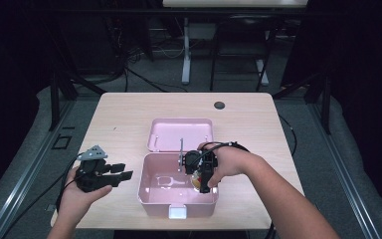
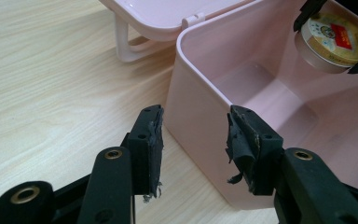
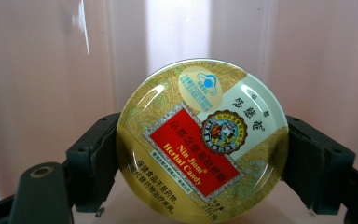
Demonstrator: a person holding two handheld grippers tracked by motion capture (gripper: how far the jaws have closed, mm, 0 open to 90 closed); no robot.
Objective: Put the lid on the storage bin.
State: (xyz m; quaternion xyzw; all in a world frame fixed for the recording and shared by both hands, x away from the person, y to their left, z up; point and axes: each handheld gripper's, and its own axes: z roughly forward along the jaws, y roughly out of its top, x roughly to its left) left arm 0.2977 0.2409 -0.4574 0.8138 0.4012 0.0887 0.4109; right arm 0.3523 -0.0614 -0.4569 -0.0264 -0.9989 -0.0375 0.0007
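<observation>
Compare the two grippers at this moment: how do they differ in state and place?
The left gripper is open and holds nothing; the right gripper is shut on a round candy tin. The left one sits outside the pink box, beside its wall; the right one reaches down inside it. Both have black jaws.

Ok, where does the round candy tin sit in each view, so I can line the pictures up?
High view: candy tin inside the pink box, right of centre, between the right gripper jaws.
Left gripper view: top right corner, above the box interior.
Right gripper view: centre, clamped between both jaws.
Shared landmark: the pink box.
</observation>
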